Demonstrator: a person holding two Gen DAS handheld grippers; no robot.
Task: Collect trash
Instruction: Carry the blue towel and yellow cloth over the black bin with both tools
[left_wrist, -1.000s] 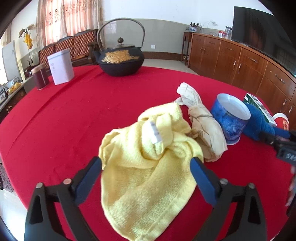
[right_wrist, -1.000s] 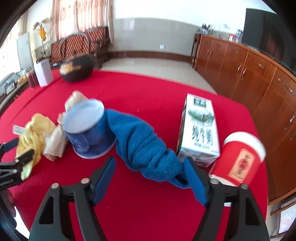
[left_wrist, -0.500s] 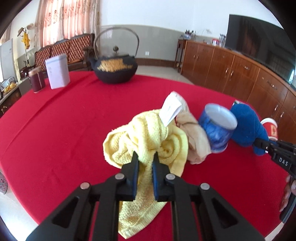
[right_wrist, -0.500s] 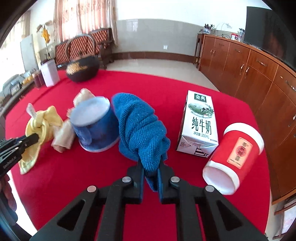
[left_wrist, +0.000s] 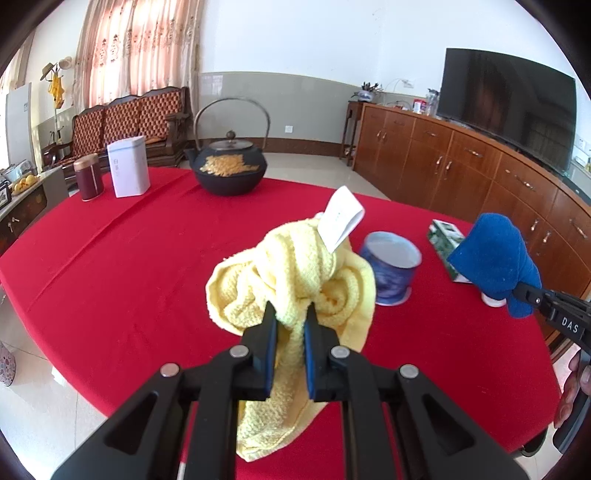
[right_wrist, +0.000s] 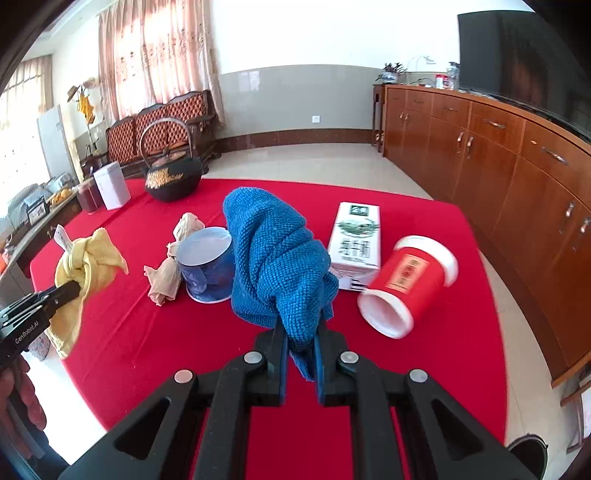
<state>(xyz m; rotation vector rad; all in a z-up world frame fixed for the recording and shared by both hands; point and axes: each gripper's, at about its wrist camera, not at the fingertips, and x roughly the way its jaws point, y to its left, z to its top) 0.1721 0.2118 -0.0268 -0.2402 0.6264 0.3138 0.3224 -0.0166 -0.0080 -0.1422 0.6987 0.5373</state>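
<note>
The yellow towel is a knobbly terry cloth, bunched into folds with a white label sticking up from its top; it hangs above the red-covered counter near the near edge, its loose tail dangling down. The left tongs are clamped narrow on a pinch of its middle. The blue towel, a coarse knit rolled into a thick hump, is likewise lifted, with the right tongs pinched tight on its lower end.

On the counter beyond lie a crumpled beige cloth, a blue paper cup tipped on its side, a milk carton lying flat and a red cup on its side near the right edge. A black teapot, a white tin and a dark red canister stand along the far edge. The counter's left half is bare red cloth.
</note>
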